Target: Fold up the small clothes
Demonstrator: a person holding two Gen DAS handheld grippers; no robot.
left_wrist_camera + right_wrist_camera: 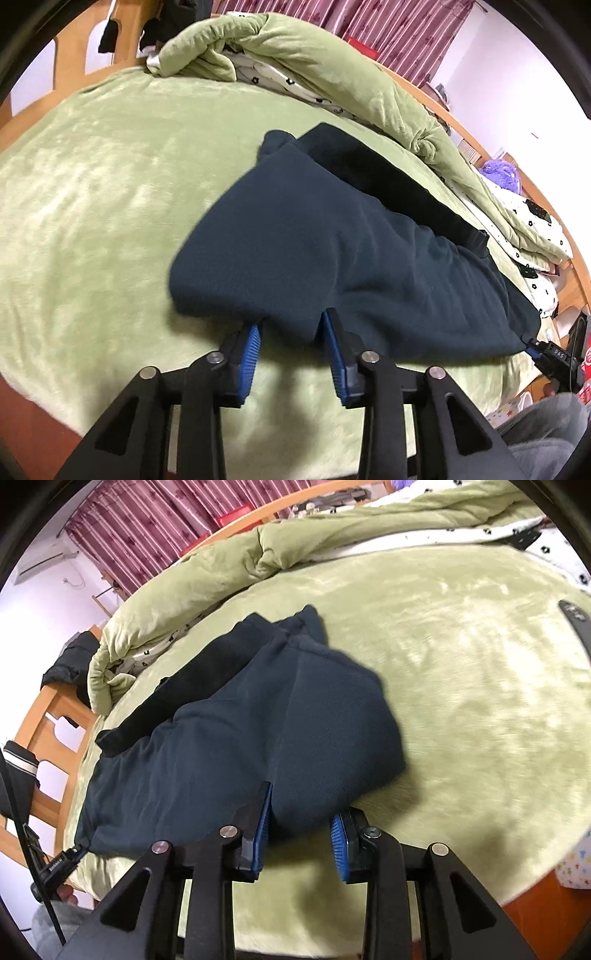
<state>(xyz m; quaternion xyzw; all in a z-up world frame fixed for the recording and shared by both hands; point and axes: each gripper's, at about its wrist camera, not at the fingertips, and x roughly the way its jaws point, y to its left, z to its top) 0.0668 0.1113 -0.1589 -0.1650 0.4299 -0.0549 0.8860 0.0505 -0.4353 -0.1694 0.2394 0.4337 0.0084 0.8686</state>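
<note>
A dark teal garment (314, 243) lies folded over on the green bed cover, with a black inner part (391, 184) showing along its far side. My left gripper (291, 325) has its jaws apart around a bunched near edge of the garment, which sits between the blue pads (334, 343). In the right wrist view the same garment (221, 738) hangs into my right gripper (301, 812), whose jaws are also apart around the fabric edge. Each gripper's tip shows in the other's view at the garment's far corner.
A rumpled green quilt (295, 62) with a white flowered lining lies along the back of the bed. A wooden bed frame (48, 716) with dark clothes on it stands at the left. A purple plush item (502, 173) lies at the right.
</note>
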